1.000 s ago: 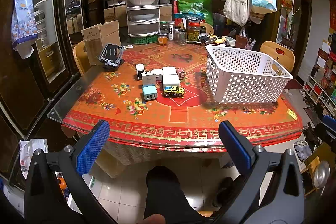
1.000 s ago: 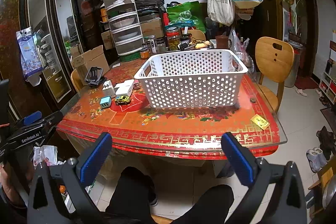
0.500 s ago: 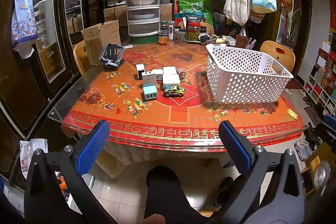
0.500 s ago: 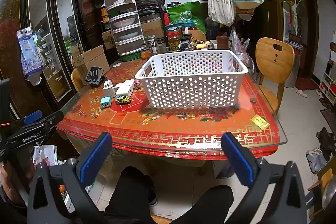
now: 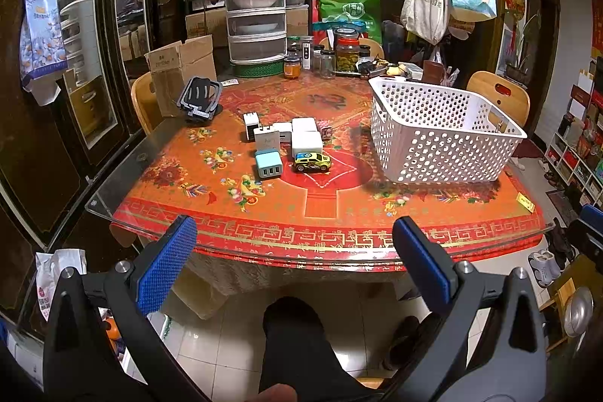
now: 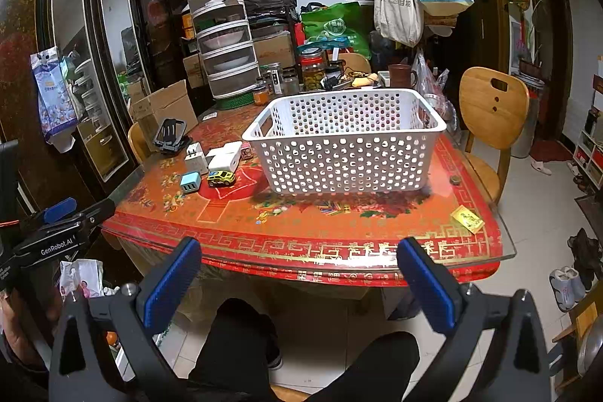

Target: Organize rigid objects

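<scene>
**Operator:** Looking across the worktop (image 5: pixel 264 217) from my seat, I hold both tools short of its near edge, above my knees. The left gripper (image 5: pixel 294 259) has its jaws spread wide with nothing between them, and the right gripper (image 6: pixel 299 274) is the same, wide and unloaded.

**Colleague:** What covers the surface?

**Operator:** I see a red and orange cloth with flowers and a gold key border, under a clear glass sheet that juts past the corners. The white perforated basket (image 6: pixel 346 153) stands upright on the right half; I see nothing inside it.

**Colleague:** And the things to sort?

**Operator:** They sit in a cluster left of the basket, well apart from both grippers. I make out a yellow toy car (image 5: pixel 312 161), a light blue charger (image 5: pixel 268 163) just beside it, and several white plug blocks (image 5: pixel 301 134) packed close behind them. A black stand (image 5: pixel 199 98) sits farther back near the left edge.

**Colleague:** The room?

**Operator:** It is crowded. At the far edge of the worktop I see jars (image 5: pixel 346 49) and a stacked tier of covered dishes (image 5: pixel 253 6). A cardboard box (image 5: pixel 181 70) leans on a chair at the left, dark mirrored cabinets (image 6: pixel 94 63) line the left wall, and tote bags (image 6: pixel 395 2) hang from a rack at the back. A wooden chair (image 6: pixel 490 108) stands at the right, over a pale tiled floor.
</scene>
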`<state>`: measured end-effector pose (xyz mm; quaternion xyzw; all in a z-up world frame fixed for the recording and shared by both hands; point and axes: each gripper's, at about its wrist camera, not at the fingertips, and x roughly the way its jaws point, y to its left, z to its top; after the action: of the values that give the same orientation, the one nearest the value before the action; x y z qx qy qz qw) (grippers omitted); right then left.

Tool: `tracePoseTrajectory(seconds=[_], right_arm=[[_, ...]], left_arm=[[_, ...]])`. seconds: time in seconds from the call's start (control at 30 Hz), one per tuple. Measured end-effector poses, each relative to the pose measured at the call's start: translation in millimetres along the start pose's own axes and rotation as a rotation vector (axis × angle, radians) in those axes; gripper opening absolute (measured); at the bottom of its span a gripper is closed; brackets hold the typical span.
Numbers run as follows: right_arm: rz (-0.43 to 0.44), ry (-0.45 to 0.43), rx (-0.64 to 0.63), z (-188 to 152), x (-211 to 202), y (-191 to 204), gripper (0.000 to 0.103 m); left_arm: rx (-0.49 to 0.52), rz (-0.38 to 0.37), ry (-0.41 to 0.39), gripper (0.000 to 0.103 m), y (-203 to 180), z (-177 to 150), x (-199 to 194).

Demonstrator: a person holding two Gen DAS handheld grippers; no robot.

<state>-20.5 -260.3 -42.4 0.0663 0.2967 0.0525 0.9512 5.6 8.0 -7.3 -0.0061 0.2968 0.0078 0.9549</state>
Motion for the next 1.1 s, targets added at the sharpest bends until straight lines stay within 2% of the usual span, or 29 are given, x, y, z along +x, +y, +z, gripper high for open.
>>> tracePoseTrajectory(seconds=[0.17,0.33,0.43,0.53,0.57,0.63,0.7,0.77,0.83,0.9,0.97,1.03,1.1], right_arm=[[0.0,-0.002,0.002,-1,2,-1,0.103],[-0.009,-0.011,-0.008,1,8,-4,0.103],[-0.017,-0.053,0.005,23,27,-31,0.103],[-0.007,-0.055,0.127,60,64,-90,0.103],[-0.002,-0.033,0.163,75,79,-109,0.103],[-0.042,0.03,0.221,100,112,-145,0.103],[-0.06,0.094,0.236,121,143,-170,0.103],[-0.044,0.189,0.281,134,180,-198,0.103],[-0.037,0.248,0.324,138,209,-218,0.103],[-0.037,0.287,0.336,138,231,-229,0.1],[-0.024,0.313,0.33,137,244,-234,0.09],[-0.028,0.319,0.318,134,252,-232,0.089],[-0.021,0.337,0.309,132,261,-231,0.083]], left_arm=[[-0.006,-0.017,-0.016,0.102,1,0,-2],[-0.051,-0.055,-0.127,0.102,14,2,-15],[-0.053,-0.064,-0.173,0.102,21,10,-10],[-0.055,-0.082,-0.178,0.102,25,24,8],[-0.061,-0.092,-0.17,0.102,26,29,17],[-0.054,-0.086,-0.096,0.102,25,39,46],[-0.031,-0.042,-0.064,0.102,25,44,72],[-0.026,-0.029,-0.044,0.102,25,45,91],[-0.035,-0.034,-0.011,0.102,30,47,114],[-0.046,-0.027,0.03,0.102,36,49,137],[-0.06,-0.006,0.065,0.102,43,49,159],[-0.07,0.008,0.089,0.102,49,47,177],[-0.08,0.01,0.113,0.102,55,47,193]])
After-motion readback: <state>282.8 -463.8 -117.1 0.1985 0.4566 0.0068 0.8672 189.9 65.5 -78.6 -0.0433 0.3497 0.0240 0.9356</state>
